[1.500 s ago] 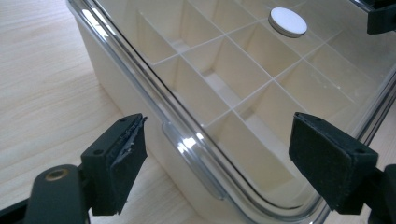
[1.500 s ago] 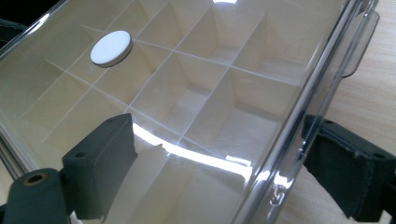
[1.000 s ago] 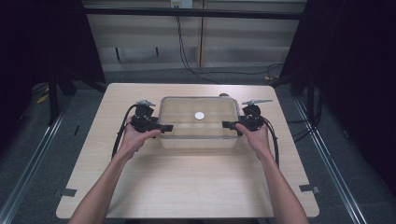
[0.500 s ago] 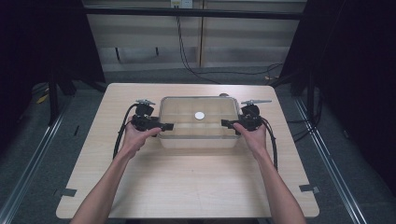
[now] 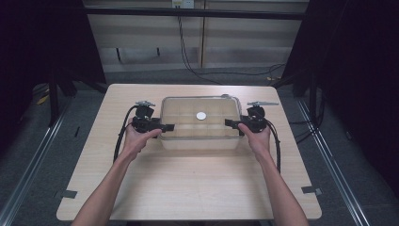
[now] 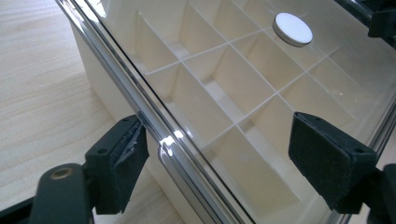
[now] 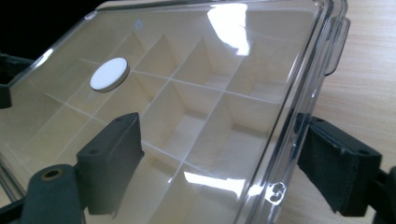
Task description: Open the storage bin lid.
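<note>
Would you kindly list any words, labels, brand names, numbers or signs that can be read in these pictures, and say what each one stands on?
No readable text in any view.
Clear lid of the compartment box: a small round embossed mark near its corner in the right gripper view, too small to read.
White round disc on the lid: blank.
Gripper pads: plain black, unmarked.
Table: bare wood grain, no label.

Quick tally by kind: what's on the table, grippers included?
Clear lidded compartment box: 1
White round disc on the lid: 1
Black two-jaw grippers: 2, the left gripper and the right gripper, one at each end of the box
Total: 4
</note>
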Demonstrator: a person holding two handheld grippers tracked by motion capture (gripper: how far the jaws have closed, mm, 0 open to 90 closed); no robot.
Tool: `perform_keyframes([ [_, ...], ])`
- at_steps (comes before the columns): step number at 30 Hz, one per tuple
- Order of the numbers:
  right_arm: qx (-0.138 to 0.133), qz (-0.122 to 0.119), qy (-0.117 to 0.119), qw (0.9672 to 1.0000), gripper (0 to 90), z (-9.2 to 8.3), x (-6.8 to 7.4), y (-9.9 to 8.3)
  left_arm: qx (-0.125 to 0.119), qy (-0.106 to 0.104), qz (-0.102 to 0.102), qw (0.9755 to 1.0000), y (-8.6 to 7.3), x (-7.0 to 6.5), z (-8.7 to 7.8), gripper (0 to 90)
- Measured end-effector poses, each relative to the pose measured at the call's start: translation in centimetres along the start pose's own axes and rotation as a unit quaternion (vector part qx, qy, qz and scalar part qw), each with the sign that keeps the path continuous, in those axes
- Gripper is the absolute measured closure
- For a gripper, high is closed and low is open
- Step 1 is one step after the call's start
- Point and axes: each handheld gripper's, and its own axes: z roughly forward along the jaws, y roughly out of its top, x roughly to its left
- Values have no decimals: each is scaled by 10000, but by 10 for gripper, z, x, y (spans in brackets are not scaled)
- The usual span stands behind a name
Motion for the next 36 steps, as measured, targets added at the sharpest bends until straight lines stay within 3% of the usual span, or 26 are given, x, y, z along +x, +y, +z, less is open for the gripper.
perform_keyframes([
  [7,-75,84,122,9999,219,-4,-4,-1,-32,20,-20,10000,1,1,0,217],
  [12,-112,100,90,9998,201,-3,-3,-1,-88,101,18,9999,2,0,-1,222],
  [17,-101,139,40,9998,188,-1,-4,-1,-174,46,50,9998,5,0,-5,236],
  [29,-243,161,247,9993,247,-9,-6,-3,-398,122,243,9988,2,-4,-14,373],
  [33,-258,209,219,9992,234,-9,-6,-4,-455,-28,200,9988,2,-6,-14,386],
  [36,-231,177,102,9995,214,-9,-3,-4,-422,31,282,9987,2,-8,-13,386],
])
